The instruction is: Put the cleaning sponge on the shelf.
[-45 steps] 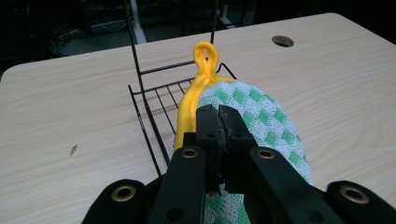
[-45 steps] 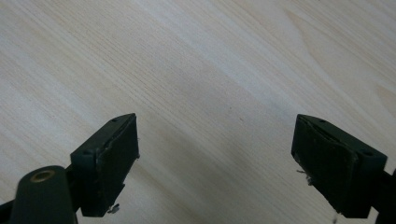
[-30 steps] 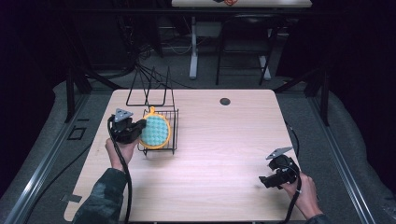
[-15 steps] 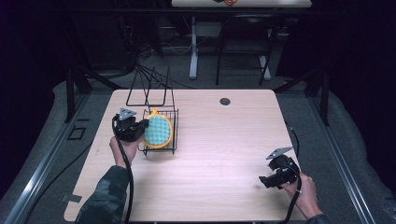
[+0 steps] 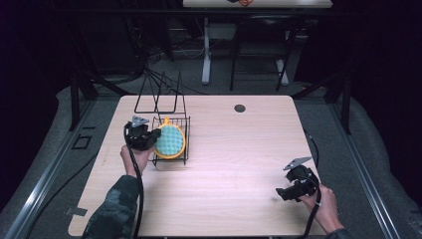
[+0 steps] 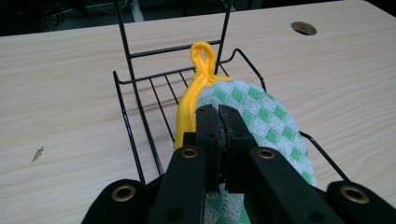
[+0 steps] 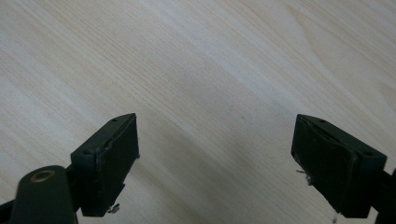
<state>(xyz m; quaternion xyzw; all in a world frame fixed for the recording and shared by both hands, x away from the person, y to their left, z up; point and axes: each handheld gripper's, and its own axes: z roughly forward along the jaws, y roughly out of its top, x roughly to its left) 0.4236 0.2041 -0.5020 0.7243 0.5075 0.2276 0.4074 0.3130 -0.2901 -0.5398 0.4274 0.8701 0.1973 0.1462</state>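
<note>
Left gripper pinches the pot holder on edge, directly above the wire rack. Right gripper idles wide open, well apart.

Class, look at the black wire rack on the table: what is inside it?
Inside the wire rack stands a round pot holder, green-checked with a yellow rim and loop, pinched by the left gripper. The rack floor beneath it is hidden by the pot holder and jaws.

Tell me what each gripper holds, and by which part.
The left gripper is shut on the green-checked pot holder, pinching its edge beside the yellow trim, over the black wire rack. The right gripper is open above the bare table, holding nothing.
</note>
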